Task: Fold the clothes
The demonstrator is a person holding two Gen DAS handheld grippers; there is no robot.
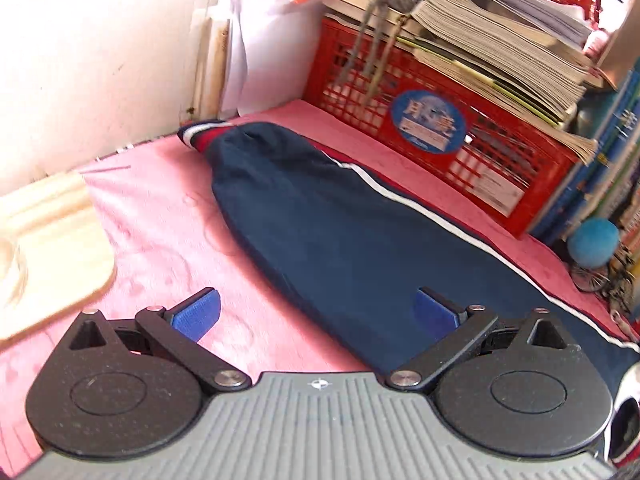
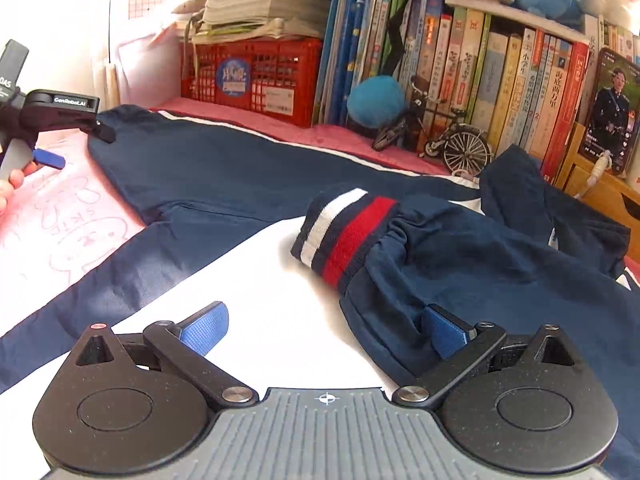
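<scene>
Here the left hand-held gripper (image 1: 316, 312) hangs released, its blue pads spread wide over the navy jacket (image 1: 340, 236), gripping nothing. One sleeve runs away ahead of it across the pink cloth (image 1: 160, 216) towards a striped cuff (image 1: 200, 132) at the far end; the near end of the garment is cut off behind the gripper body. Beyond the sleeve, to the right, stands a red crate (image 1: 440, 128) under a stack of papers (image 1: 500, 40).

The right hand-held gripper (image 2: 326, 334) is also spread apart; its right pad (image 2: 444, 332) sits against a fold of the other sleeve, whether it presses the cloth I cannot tell. That sleeve's red-and-white cuff (image 2: 344, 232) lies just ahead on the jacket's overexposed white panel (image 2: 260, 288). Far left, the other gripper is partly out of frame.
</scene>
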